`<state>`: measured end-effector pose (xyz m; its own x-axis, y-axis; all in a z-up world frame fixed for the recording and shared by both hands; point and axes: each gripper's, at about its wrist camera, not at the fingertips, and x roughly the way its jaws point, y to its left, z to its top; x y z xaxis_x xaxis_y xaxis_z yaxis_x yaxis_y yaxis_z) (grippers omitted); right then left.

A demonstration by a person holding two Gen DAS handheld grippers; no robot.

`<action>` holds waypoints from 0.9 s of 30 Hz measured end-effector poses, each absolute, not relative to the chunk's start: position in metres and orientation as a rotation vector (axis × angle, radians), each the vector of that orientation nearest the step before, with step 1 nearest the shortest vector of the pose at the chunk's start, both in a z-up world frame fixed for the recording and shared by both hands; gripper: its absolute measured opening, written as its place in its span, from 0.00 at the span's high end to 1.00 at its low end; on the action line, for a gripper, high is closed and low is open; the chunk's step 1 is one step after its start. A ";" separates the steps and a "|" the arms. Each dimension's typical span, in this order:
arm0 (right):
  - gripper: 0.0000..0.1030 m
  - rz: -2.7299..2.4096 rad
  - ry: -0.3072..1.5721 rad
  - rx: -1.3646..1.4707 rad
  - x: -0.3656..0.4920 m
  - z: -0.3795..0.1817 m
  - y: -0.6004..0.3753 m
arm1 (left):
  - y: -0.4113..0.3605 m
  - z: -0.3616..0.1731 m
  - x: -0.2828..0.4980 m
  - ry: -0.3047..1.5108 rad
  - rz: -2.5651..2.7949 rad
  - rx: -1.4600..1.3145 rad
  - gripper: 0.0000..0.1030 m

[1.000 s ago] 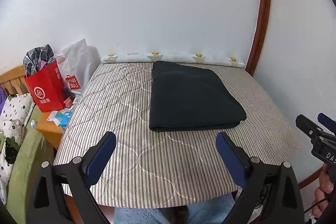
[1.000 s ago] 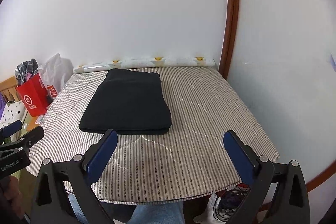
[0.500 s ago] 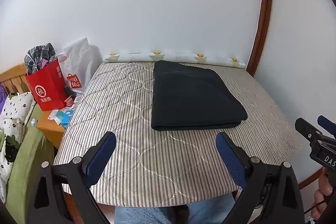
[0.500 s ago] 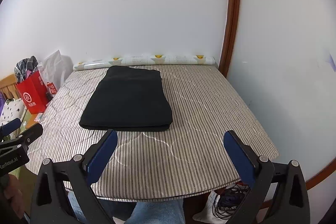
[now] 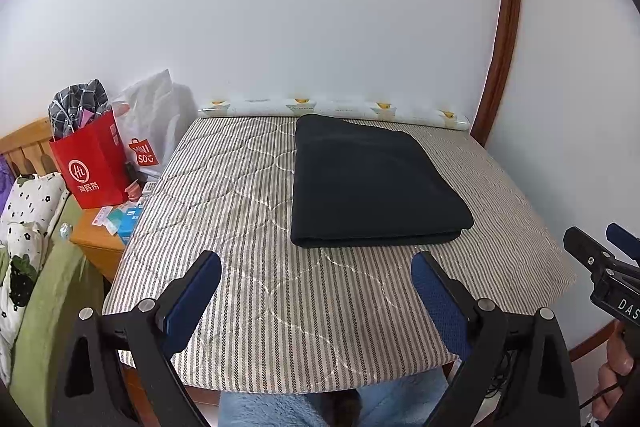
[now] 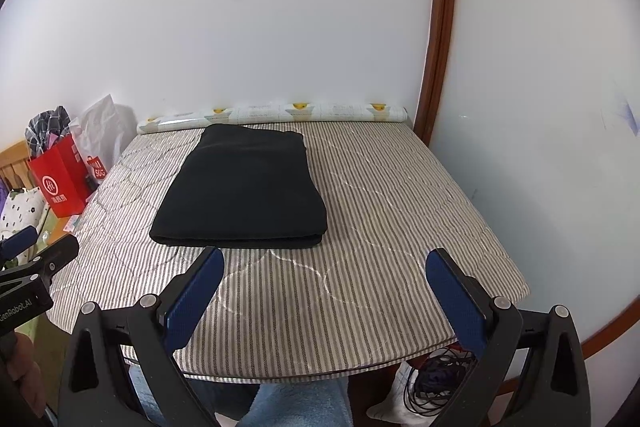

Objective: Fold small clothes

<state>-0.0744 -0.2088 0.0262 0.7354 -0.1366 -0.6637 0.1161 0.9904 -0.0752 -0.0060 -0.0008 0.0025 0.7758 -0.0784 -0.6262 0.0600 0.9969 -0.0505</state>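
Folded black cloth (image 5: 372, 183) flat on the striped table (image 5: 248, 267); both grippers held back from it, empty.

A red bag (image 5: 94, 163) and white bag (image 5: 154, 123) stand off the table's left edge; the left gripper (image 5: 316, 281) hovers over the near edge, fingers wide apart; the cloth lies toward the far side, its near fold just beyond both grippers; the right gripper (image 6: 324, 277) is likewise spread wide, touching nothing; a patterned roll (image 6: 280, 113) lies along the wall.

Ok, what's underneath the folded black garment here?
The black garment lies flat on the striped quilted pad, which shows all around it. Whatever sits directly beneath the cloth is covered. Nothing rests on top; both open grippers hover short of it.
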 end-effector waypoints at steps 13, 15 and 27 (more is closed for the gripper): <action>0.03 -0.149 0.723 -0.022 -0.075 0.028 -0.215 | -0.002 0.001 -0.007 0.685 -0.073 -0.028 0.07; 0.03 -0.150 0.721 -0.019 -0.076 0.029 -0.215 | -0.002 0.001 -0.007 0.685 -0.072 -0.029 0.07; 0.03 -0.158 0.717 -0.023 -0.077 0.030 -0.214 | -0.001 0.002 -0.007 0.683 -0.068 -0.030 0.07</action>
